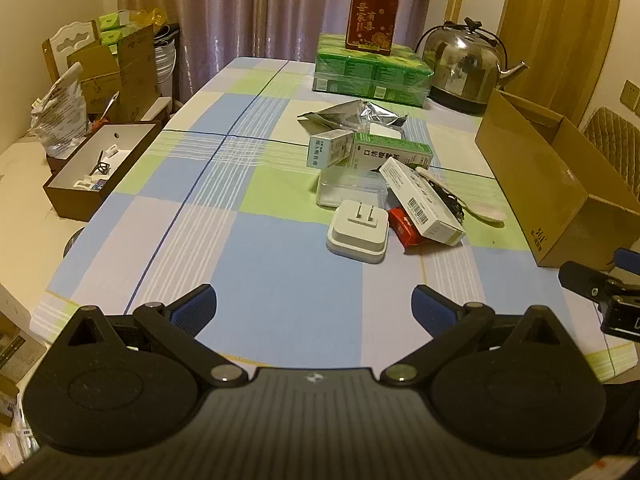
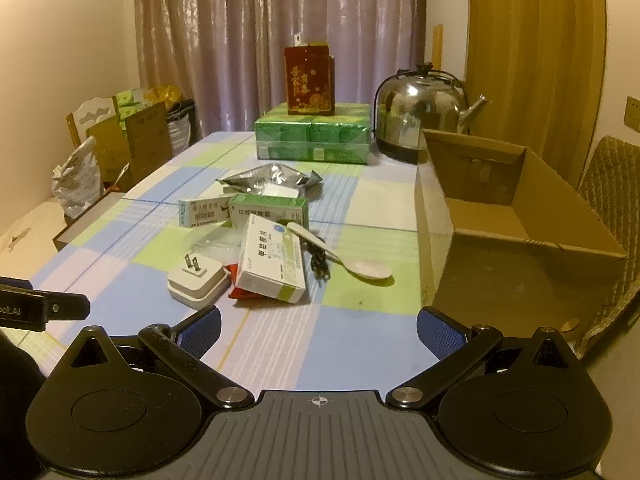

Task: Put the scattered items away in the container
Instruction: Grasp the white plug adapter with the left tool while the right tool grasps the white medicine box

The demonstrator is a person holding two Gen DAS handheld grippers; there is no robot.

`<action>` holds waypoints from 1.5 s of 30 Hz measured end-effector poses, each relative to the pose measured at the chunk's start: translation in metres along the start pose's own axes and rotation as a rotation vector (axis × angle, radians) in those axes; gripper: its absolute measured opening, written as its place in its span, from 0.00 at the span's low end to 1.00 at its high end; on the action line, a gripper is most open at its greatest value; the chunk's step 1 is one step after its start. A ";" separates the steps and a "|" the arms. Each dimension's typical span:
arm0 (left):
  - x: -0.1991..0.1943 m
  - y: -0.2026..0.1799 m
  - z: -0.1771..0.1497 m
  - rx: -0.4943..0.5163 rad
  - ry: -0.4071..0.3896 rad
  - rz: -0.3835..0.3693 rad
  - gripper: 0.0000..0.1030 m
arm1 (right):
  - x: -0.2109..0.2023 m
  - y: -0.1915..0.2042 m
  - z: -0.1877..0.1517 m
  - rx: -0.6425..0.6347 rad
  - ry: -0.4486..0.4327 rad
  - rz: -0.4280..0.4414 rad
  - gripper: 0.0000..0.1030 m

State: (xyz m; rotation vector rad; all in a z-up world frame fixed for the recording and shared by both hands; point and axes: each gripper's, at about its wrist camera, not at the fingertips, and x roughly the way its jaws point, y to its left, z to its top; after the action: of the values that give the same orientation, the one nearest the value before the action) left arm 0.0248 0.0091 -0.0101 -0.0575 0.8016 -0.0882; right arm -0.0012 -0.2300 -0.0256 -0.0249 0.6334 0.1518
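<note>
At centre frame of both wrist views, the scattered items point(image 2: 256, 248) lay piled on the worktop point(image 2: 352, 344), ahead of both tools. Left tool point(image 1: 314, 306) and right tool point(image 2: 319, 330) stood apart, empty. Cardboard container point(image 2: 516, 240) sat at frame right, nearer the right tool.

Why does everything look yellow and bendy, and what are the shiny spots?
Left wrist view: warm indoor light tints it yellow; the fisheye lens bows the table edges and darkens the corners. Right wrist view: same tint and bend; glare spots sit on the kettle, the curtain and the foil bag.
</note>
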 end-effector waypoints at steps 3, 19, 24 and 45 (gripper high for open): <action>0.006 0.001 0.002 0.003 0.008 -0.004 0.99 | 0.006 -0.001 0.000 0.010 0.012 0.013 0.98; 0.057 -0.003 0.027 0.155 0.009 -0.024 0.99 | 0.061 -0.002 0.014 0.073 0.061 0.076 0.98; 0.084 -0.014 0.033 0.226 0.016 -0.033 0.99 | 0.083 -0.001 0.018 0.073 0.078 0.099 0.88; 0.173 -0.036 0.043 0.269 0.093 -0.135 0.68 | 0.139 -0.008 0.026 0.134 0.129 0.126 0.86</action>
State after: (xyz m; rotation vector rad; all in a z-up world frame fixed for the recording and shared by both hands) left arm 0.1738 -0.0435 -0.1009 0.1482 0.8726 -0.3271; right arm 0.1253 -0.2172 -0.0869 0.1360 0.7736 0.2308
